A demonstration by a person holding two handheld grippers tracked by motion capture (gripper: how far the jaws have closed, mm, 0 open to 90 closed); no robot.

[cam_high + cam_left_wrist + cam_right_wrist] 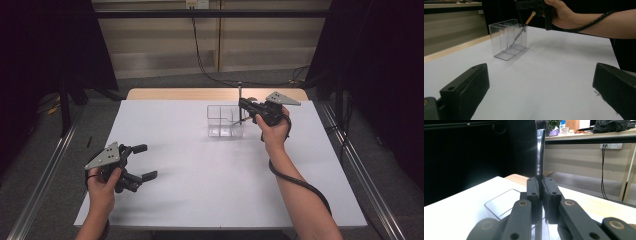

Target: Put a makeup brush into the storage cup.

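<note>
A white surface (pixel 210 175) is carrying a clear box (pixel 225 121) near its far edge. The right tool (pixel 243 104) is pinching a brush (pixel 540 152) standing in that box. The left tool (pixel 142 162) is hovering spread, well apart.

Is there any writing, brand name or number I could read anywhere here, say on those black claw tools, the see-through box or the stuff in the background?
No readable text anywhere.
Right gripper, shut on the brush: no markings.
Left gripper, jaws open: no markings.
Clear box: no label.
Things on the far desk: too small and blurred to tell whether they bear print.
Wall socket: no legible marking.
</note>
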